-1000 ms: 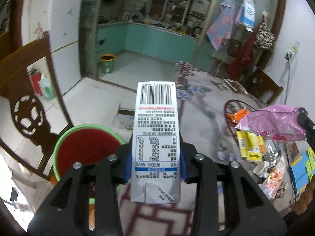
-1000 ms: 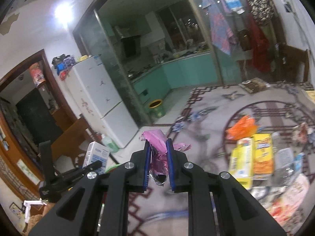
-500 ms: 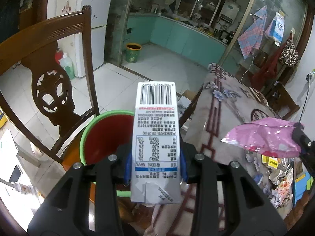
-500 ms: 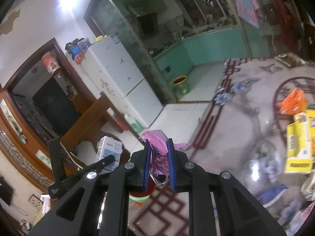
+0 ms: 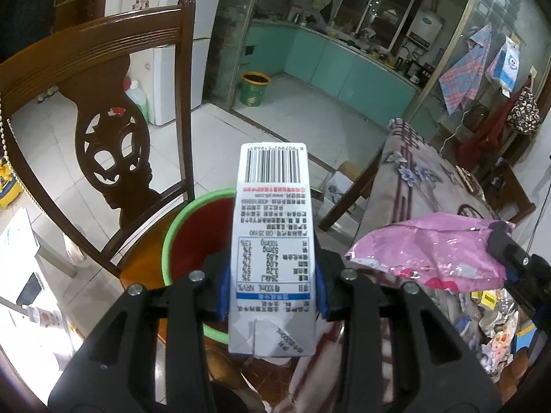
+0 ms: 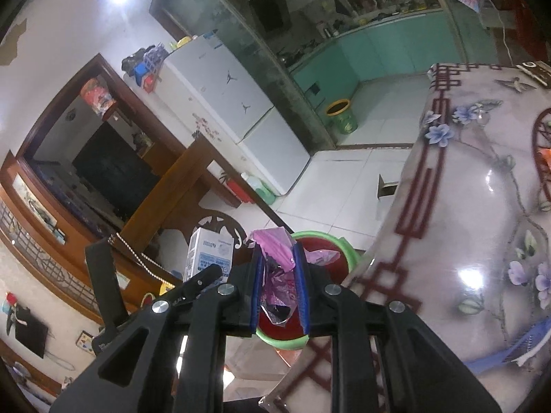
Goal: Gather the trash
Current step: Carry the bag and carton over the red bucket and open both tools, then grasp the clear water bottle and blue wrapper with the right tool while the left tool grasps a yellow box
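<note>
Left gripper [image 5: 272, 275]: clamped on white milk carton [image 5: 272, 241], barcode end forward.
Right gripper [image 6: 279, 285]: pinching crumpled pink wrapper [image 6: 275, 268].
Bin [image 5: 193, 237]: red, green-rimmed, beyond carton toward 11 o'clock.
Chair [image 5: 113, 130]: behind bin.

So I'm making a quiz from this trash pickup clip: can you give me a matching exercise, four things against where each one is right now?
Things:
1. milk carton
2. pink wrapper
3. red bin with green rim
4. small green bin with yellow rim

Places:
A. on the chair seat beside the table
B. clamped in the left hand-held gripper
C. on the tiled floor near the kitchen
D. clamped in the right hand-held gripper

Pairs: 1-B, 2-D, 3-A, 4-C
</note>
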`<action>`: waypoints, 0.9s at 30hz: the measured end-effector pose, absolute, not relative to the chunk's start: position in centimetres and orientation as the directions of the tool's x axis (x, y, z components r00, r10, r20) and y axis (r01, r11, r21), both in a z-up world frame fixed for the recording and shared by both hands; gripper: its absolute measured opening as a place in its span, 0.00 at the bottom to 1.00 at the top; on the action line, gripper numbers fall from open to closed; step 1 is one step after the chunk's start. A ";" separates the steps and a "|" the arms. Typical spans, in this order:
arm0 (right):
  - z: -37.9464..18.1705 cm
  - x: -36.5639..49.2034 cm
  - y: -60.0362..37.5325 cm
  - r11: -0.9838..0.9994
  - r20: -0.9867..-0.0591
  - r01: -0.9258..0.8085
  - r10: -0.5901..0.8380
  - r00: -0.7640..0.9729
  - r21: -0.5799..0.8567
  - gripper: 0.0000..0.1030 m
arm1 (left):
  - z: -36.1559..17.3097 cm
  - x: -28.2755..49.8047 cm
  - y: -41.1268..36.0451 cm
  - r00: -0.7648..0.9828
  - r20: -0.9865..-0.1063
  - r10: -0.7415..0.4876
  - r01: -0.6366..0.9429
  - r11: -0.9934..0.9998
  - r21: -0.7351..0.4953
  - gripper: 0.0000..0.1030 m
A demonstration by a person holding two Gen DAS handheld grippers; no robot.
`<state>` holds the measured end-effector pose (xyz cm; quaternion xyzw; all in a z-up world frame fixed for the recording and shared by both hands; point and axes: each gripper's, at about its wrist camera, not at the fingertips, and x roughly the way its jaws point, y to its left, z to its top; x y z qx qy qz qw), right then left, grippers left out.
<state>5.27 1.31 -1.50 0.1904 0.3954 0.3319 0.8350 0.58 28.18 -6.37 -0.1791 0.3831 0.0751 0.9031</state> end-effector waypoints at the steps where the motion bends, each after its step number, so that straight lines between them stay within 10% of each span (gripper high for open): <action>1: -1.7 5.4 1.8 0.708 -0.540 -0.408 0.705 0.461 0.576 0.18 | -6.5 0.7 28.3 0.693 -0.721 -0.005 -0.275 0.923 -0.271 0.35; 7: -2.5 5.8 3.7 0.698 -0.551 -0.414 0.716 0.429 0.584 0.23 | -7.0 0.9 28.7 0.683 -0.730 -0.010 -0.289 0.914 -0.283 0.36; 9: -2.6 6.1 4.2 0.703 -0.555 -0.413 0.711 0.433 0.579 0.62 | -7.1 1.0 29.0 0.685 -0.729 0.000 -0.304 0.909 -0.285 0.79; 10: -2.5 6.2 4.2 0.707 -0.549 -0.407 0.706 0.446 0.578 0.70 | -7.0 0.8 29.1 0.701 -0.713 0.014 -0.316 0.903 -0.292 0.85; 27: -0.4 1.6 -8.6 0.855 -0.593 -0.297 0.512 0.621 0.426 0.75 | -5.0 1.9 22.2 0.718 -0.693 -0.067 -0.176 0.946 -0.273 0.86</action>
